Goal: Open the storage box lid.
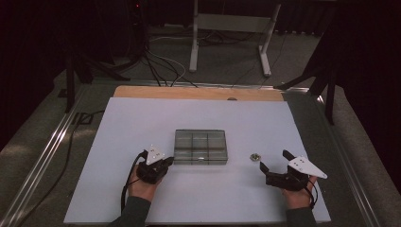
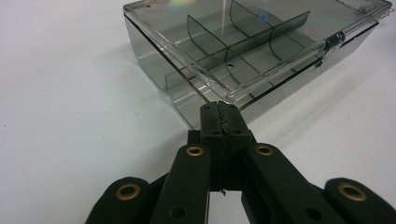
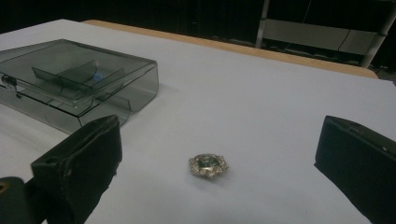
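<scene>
Brooch [image 3: 208, 165] — a small, ornate metal piece with a greenish centre — lies flat on the white table sheet [image 1: 142, 123], near the right-hand end of the clear compartment box [image 1: 201, 147] but apart from it. Its placement reads as a staged start: the trinket sits out in the open where a claw can come at it from any side, and the box waits beside it as the likely destination.

In the right gripper view the right gripper [image 3: 219, 154] has its two black jaws standing wide apart, with the brooch on the sheet between and a little beyond them, untouched. That spread suits a pick-up, since the piece is low and flat and the pads must straddle it before closing.

The left gripper [image 2: 219, 123] has its jaws pressed together with nothing between them, the tips just at the box's near corner, at the seam under the lid. Whether they actually touch the plastic cannot be told. Closed tips make a narrow point, which would serve to steady the box or to lift its lid. The lid looks down and the latch [image 2: 332, 41] on the front wall appears fastened, so the box probably has to be opened before anything goes into a compartment.

In the high view, both hands rest low on the sheet, one at each end of the box.
</scene>
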### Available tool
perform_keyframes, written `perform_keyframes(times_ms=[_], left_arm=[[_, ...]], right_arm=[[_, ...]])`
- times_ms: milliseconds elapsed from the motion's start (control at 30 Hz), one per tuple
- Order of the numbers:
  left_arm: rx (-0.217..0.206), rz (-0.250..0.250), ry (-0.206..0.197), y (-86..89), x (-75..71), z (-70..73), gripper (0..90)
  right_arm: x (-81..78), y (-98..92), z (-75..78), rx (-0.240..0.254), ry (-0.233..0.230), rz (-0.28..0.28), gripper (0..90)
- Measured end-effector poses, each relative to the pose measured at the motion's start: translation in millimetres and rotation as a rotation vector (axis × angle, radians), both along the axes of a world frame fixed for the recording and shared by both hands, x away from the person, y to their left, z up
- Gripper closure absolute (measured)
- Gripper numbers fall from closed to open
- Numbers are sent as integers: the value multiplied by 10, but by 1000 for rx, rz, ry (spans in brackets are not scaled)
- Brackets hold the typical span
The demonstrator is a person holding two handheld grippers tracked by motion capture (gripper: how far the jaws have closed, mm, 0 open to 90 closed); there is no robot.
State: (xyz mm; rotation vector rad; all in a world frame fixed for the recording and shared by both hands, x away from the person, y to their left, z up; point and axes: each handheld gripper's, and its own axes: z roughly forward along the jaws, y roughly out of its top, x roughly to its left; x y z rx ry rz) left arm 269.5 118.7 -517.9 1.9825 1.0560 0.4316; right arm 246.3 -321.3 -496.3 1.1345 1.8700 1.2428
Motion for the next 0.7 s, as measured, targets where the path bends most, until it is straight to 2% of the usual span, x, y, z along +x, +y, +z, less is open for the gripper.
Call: perform_keyframes(times_ms=[400,700], left_arm=[[-8,13,-8,-19,28,10,900],[-17,17,-14,-23,59,41,900]], right_arm=[[7,46,5,7,0,14,7],[34,142,110,19,-27,57,6]])
